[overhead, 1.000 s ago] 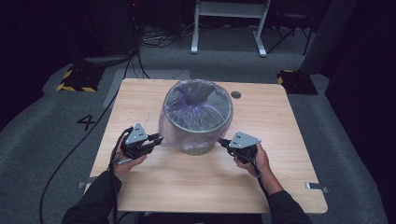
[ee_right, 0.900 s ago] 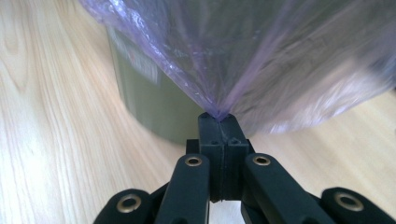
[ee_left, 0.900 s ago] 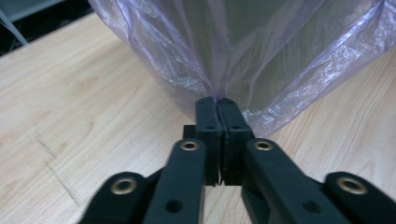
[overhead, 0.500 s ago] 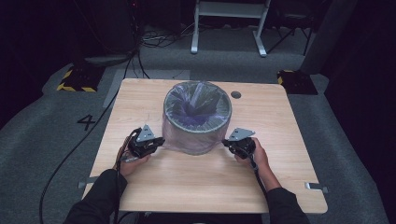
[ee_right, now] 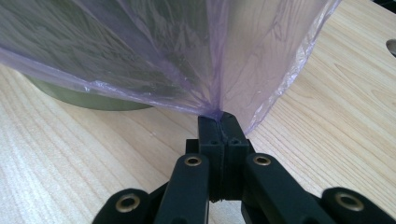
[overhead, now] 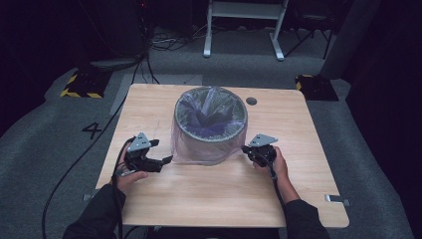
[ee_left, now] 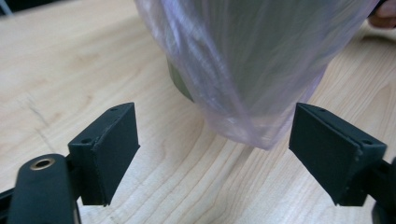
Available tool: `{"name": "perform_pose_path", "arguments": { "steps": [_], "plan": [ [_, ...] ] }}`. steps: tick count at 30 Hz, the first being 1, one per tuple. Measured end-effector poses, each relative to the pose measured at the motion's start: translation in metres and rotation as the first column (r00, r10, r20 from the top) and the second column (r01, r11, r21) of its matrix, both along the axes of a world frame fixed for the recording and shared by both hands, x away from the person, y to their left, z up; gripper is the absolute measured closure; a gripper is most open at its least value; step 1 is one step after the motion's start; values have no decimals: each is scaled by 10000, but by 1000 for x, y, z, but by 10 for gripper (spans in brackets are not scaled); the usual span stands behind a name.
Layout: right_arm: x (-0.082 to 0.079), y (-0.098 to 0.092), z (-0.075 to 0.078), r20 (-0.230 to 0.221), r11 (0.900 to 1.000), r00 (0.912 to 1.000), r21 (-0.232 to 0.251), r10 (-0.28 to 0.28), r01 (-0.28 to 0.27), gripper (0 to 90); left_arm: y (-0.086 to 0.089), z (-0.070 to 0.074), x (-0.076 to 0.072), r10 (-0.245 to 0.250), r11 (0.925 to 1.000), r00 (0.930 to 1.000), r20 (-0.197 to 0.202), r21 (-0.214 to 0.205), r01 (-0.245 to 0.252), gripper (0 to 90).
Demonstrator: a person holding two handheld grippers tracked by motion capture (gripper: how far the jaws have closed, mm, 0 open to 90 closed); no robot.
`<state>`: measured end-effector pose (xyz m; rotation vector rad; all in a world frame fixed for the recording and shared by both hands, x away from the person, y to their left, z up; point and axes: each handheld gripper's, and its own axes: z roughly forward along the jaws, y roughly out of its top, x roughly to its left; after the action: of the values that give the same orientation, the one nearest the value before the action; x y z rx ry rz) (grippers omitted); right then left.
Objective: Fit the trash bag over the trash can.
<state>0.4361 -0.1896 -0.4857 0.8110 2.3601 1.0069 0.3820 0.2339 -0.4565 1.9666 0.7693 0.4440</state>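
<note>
Thin purple plastic is what you are working with: a bin liner (overhead: 199, 144) draped inside and over the rim of a round grey bin (overhead: 211, 142) that stands near the middle of the wooden table (overhead: 209, 199). Its skirt hangs down the outside of the bin almost to the table top. Expect the film to be very light, limp and slippery; it will crumple, stretch and likely tear if you drag it hard against the rim.

Your right gripper (ee_right: 219, 122) has its jaws pressed fully together on a pinch of the film at the lower hem, and the plastic fans up from that pinch in taut folds. That looks like a sound hold: a gathered bunch at the edge rather than one flat layer.

Your left gripper (ee_left: 212, 140) has just been opening. Its jaws now stand wide, with the hanging corner of the liner between them but neither pad touching it, so that side is loose.

If you retake it, gather a fold of hem deep between the pads. The bin itself seems light, so pull gently or it may slide.
</note>
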Motion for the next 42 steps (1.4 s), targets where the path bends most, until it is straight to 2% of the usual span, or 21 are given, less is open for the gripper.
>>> {"name": "perform_pose_path", "arguments": {
  "steps": [1,3,5,7,9,13,15,18,19,22,26,29,31,37,42],
  "plan": [
    [0,0,0,-10,10000,10000,50,-36,37,889,1,1,-3,89,9996,9998,163,280,-94,152],
    [1,-1,1,-11,9999,10000,133,-5,5,846,0,-1,-7,175,9958,9996,226,899,-194,154],
    [0,-2,2,-4,9995,10000,296,68,-68,734,-1,-6,-11,163,9935,9998,143,1121,-178,154],
    [-2,-4,4,-22,9987,9999,503,121,-120,651,-3,-11,-13,127,9879,9999,-9,1549,-124,154],
    [-3,-6,5,-25,9988,10000,486,48,-46,525,-5,-15,-14,40,9846,9998,-183,1749,-8,155],
    [-6,-15,7,-261,9975,9997,707,-12,31,380,-9,-24,-16,-70,9798,9984,-562,1990,181,155],
    [-8,-21,8,-383,9964,9993,845,-10,42,344,-10,-26,-17,-40,9778,9980,-628,2088,171,155],
    [-11,-30,8,-521,9961,9986,878,-28,73,273,-10,-28,-20,-141,9806,9970,-763,1940,287,166],
    [-12,-34,9,-609,9951,9981,986,2,58,256,-10,-29,-21,-154,9795,9964,-836,1990,318,166],
    [-19,-47,12,-396,9937,9992,1107,-108,151,232,-10,-33,-22,-177,9770,9944,-1038,2097,393,159],
    [-24,-60,15,-459,9908,9988,1331,-168,227,196,-8,-37,-23,-150,9778,9926,-1202,2059,397,158],
    [-30,-68,20,-192,9896,9990,1371,-409,432,197,-8,-39,-23,-166,9776,9909,-1335,2057,441,157],
    [-33,-73,23,-74,9862,9994,1618,-340,348,196,-8,-40,-23,-180,9765,9899,-1409,2104,477,157],
    [-38,-79,32,386,9836,9976,1736,-568,493,195,-9,-45,-24,-256,9717,9864,-1623,2276,626,156],
    [-41,-80,40,601,9826,9968,1811,-519,402,214,-7,-46,-23,-198,9753,9849,-1719,2135,568,153]
  ]
}}
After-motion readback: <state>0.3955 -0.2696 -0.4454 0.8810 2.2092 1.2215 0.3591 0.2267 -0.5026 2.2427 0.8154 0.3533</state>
